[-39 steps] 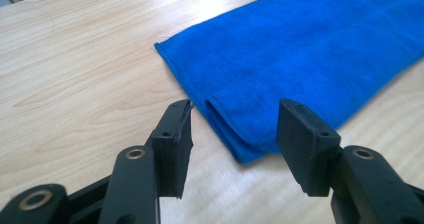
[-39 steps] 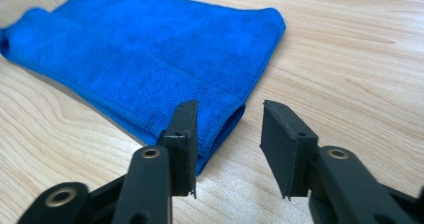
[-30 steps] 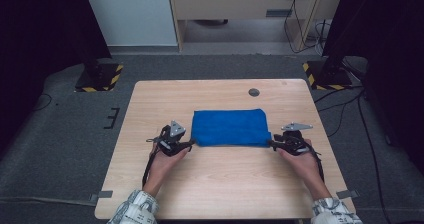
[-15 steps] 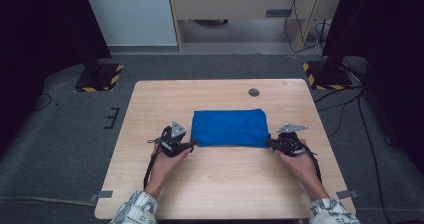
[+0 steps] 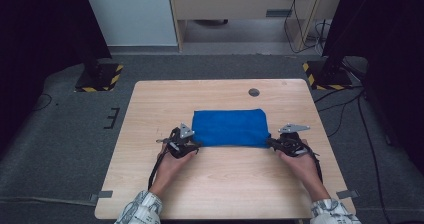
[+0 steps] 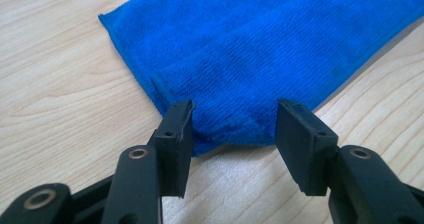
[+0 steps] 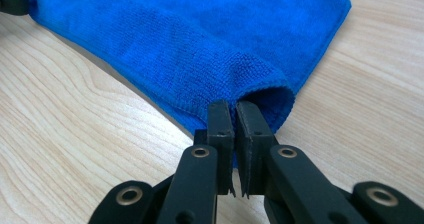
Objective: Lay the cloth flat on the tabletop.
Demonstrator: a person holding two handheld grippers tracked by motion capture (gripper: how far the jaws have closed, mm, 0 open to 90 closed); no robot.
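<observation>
Blue cloth [image 5: 229, 127] lies folded mid-table [image 5: 150, 109]. Your right gripper [image 7: 234, 115] is pinched tight on its near corner. Left gripper [image 6: 234, 129] has just been closing, jaws half open astride the other near corner w/o pressing yet. Close fully before lifting, both together.

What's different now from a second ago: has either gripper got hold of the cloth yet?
The right gripper has pinched shut on the near right corner of the blue cloth; a second ago its jaws stood apart. The left gripper has just been closing, but its pads straddle the near left corner without pressing it. Both hands and the folded cloth kept their places on the table.
</observation>
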